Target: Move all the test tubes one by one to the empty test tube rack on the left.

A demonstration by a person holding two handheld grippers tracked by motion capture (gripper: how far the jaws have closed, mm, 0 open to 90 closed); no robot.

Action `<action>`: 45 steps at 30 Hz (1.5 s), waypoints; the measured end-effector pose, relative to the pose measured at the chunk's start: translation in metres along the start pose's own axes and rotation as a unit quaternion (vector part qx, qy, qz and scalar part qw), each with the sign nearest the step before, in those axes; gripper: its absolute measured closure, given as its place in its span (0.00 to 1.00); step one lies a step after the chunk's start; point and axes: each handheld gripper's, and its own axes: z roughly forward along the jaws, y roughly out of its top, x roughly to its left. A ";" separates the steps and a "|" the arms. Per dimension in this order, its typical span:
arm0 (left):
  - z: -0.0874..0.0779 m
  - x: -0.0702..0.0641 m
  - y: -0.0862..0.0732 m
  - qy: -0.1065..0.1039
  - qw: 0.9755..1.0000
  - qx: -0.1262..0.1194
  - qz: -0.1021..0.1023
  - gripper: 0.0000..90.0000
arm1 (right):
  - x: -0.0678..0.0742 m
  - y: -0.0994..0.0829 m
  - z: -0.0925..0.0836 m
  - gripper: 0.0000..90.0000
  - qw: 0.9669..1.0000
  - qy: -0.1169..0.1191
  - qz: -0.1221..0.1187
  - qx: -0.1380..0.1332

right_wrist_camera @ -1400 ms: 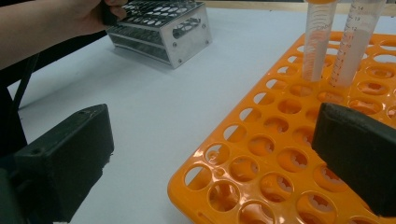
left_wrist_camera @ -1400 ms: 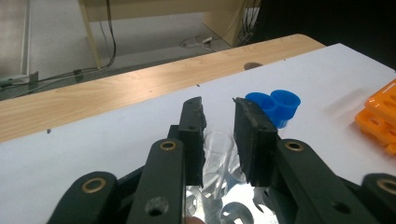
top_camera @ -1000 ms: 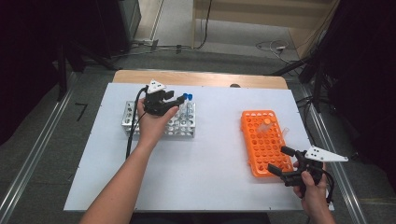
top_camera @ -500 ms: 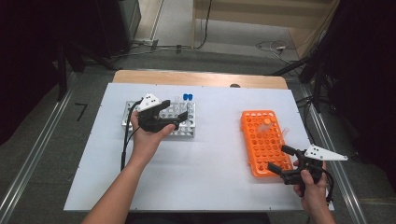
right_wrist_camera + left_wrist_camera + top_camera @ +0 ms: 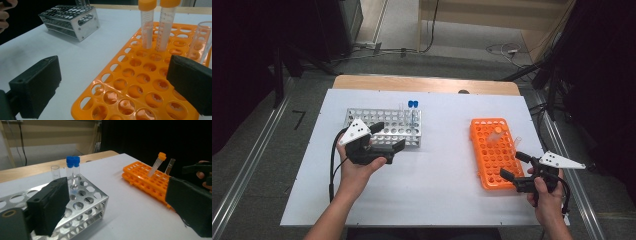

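Tube transfer, orange rack to metal rack: left gripper (image 5: 388,139) empty, jaws just opened wide.
Orange-capped tubes (image 5: 156,23) stand at orange rack's (image 5: 484,172) far end, right table side; right gripper (image 5: 513,166) gapes empty at near end. Approach upright, grip below cap.

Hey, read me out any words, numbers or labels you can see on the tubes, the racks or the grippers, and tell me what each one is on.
"14", "13": faint scale numbers beside the graduation marks on the right orange-capped tube standing in the orange rack; lower numbers too blurred to read.
Left orange-capped tube: graduation lines, numbers unreadable.
Metal rack, blue-capped tubes: no text.
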 end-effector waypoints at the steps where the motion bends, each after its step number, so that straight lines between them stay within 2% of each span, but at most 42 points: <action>1: -0.003 -0.001 -0.001 -0.001 1.000 0.001 0.001 0.05 | -0.001 0.000 0.000 0.00 1.000 -0.002 0.000 0.000; 5: -0.014 -0.007 -0.008 0.000 1.000 0.003 0.003 0.01 | -0.007 0.003 -0.001 0.01 1.000 -0.012 0.006 0.000; 7: -0.019 -0.009 -0.011 -0.003 1.000 0.003 0.000 0.00 | -0.008 0.005 0.000 0.01 1.000 -0.028 0.002 0.006; 9: -0.024 -0.010 -0.014 -0.003 1.000 0.001 -0.003 0.00 | -0.010 0.006 0.001 0.02 0.999 -0.033 0.002 0.010; 12: -0.029 -0.012 -0.019 -0.003 1.000 0.003 -0.005 0.00 | -0.012 0.008 0.004 0.09 0.999 -0.050 0.003 0.011; 15: -0.034 -0.014 -0.026 -0.004 1.000 0.007 -0.009 0.00 | -0.015 0.010 0.004 0.24 0.998 -0.069 0.014 0.005; 20: -0.039 -0.015 -0.036 0.000 1.000 0.016 -0.014 0.00 | -0.023 0.010 0.008 0.34 0.994 -0.110 0.021 0.015; 23: -0.041 -0.015 -0.037 0.005 1.000 0.016 -0.015 0.00 | -0.030 0.009 0.011 0.39 0.992 -0.124 0.028 0.024; 26: -0.043 -0.014 -0.038 0.008 1.000 0.014 -0.015 0.00 | -0.037 0.008 0.017 0.46 0.990 -0.128 0.037 0.036; 31: -0.042 -0.013 -0.038 0.010 1.000 0.014 -0.017 0.00 | -0.049 0.007 0.023 0.58 0.989 -0.139 0.028 0.047; 33: -0.041 -0.012 -0.040 0.010 1.000 0.016 -0.018 0.00 | -0.051 0.007 0.023 0.62 0.989 -0.138 0.026 0.046; 41: -0.041 -0.011 -0.042 0.012 0.999 0.017 -0.024 0.00 | -0.050 0.002 0.027 0.70 0.991 -0.127 0.008 0.044; 45: -0.041 -0.011 -0.043 0.012 1.000 0.018 -0.022 0.00 | -0.049 0.002 0.030 0.72 0.990 -0.135 0.005 0.044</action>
